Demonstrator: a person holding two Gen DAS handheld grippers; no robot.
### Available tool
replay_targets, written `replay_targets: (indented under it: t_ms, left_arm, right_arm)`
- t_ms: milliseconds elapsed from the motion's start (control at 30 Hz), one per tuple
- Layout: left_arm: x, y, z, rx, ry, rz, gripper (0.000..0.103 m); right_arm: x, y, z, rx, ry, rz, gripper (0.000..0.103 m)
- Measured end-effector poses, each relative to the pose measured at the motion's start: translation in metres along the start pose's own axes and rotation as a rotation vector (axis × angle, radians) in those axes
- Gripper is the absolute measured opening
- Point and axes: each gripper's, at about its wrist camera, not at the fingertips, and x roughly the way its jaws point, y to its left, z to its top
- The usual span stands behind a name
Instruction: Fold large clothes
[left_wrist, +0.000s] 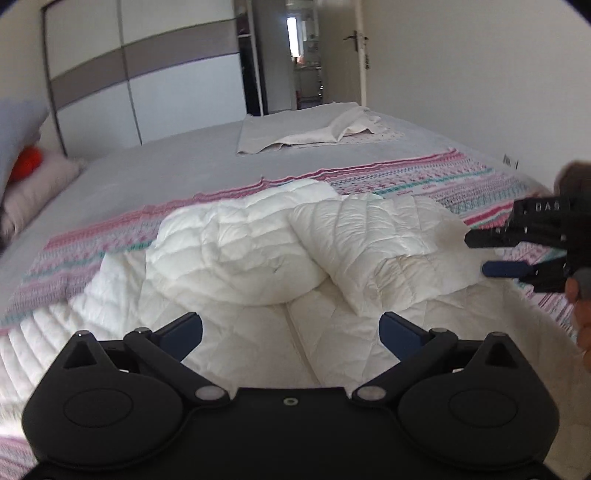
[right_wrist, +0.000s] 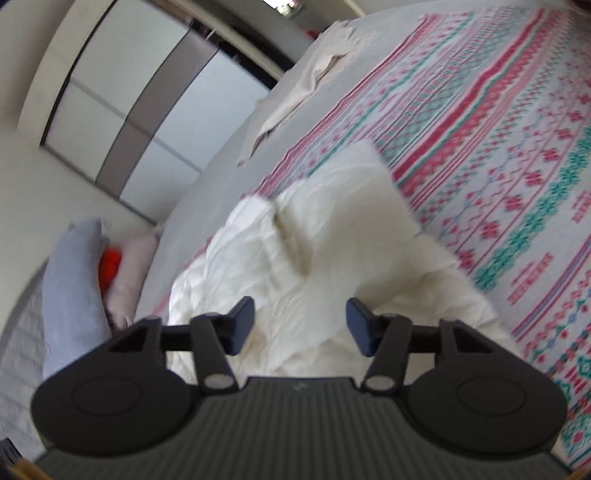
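Observation:
A white quilted puffer jacket (left_wrist: 280, 258) lies on the patterned blanket (left_wrist: 424, 181) on the bed, its two sleeves folded in over the body. My left gripper (left_wrist: 291, 338) is open and empty, hovering just above the jacket's near hem. My right gripper (left_wrist: 480, 253) is open at the right, beside the folded right sleeve (left_wrist: 388, 240), touching nothing. In the right wrist view the right gripper (right_wrist: 300, 325) is open above the jacket (right_wrist: 314, 251).
A folded beige cloth (left_wrist: 317, 133) lies on the grey sheet at the far end of the bed. Pillows (left_wrist: 37, 177) and an orange object (left_wrist: 27, 160) sit at the left. A wardrobe (left_wrist: 147, 81) and a door stand beyond. The bed's right edge is near a white wall.

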Motion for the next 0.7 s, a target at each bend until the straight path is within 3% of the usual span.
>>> replay_targets:
  t_ms: [133, 233, 333, 367, 400, 467, 567, 700]
  left_arm:
    - [0.039, -0.042, 0.015, 0.198, -0.033, 0.074, 0.102]
    - [0.069, -0.063, 0.022, 0.253, -0.045, 0.125, 0.101]
    - [0.090, -0.074, 0.027, 0.226, -0.050, 0.167, 0.087]
    - [0.094, -0.075, 0.029, 0.201, -0.053, 0.188, 0.075]
    - [0.094, -0.071, 0.029, 0.166, -0.072, 0.207, 0.059]
    - [0.086, -0.054, 0.029, 0.041, -0.121, 0.251, 0.050]
    - [0.071, -0.011, 0.019, -0.229, -0.117, 0.270, 0.050]
    - [0.065, 0.059, -0.018, -0.554, -0.016, 0.171, 0.053]
  right_arm:
    - [0.003, -0.020, 0.011, 0.094, -0.002, 0.081, 0.040]
    - [0.010, -0.031, 0.012, 0.136, 0.006, 0.125, 0.040]
    - [0.024, -0.049, 0.011, 0.236, 0.042, 0.120, 0.039]
    - [0.029, -0.056, 0.010, 0.269, 0.055, 0.111, 0.037]
    - [0.033, -0.062, 0.009, 0.298, 0.065, 0.104, 0.030]
    - [0.038, -0.071, 0.009, 0.330, 0.086, 0.103, 0.025]
    - [0.040, -0.072, 0.013, 0.316, 0.115, 0.113, 0.025]
    - [0.041, -0.073, 0.016, 0.302, 0.142, 0.128, 0.025]
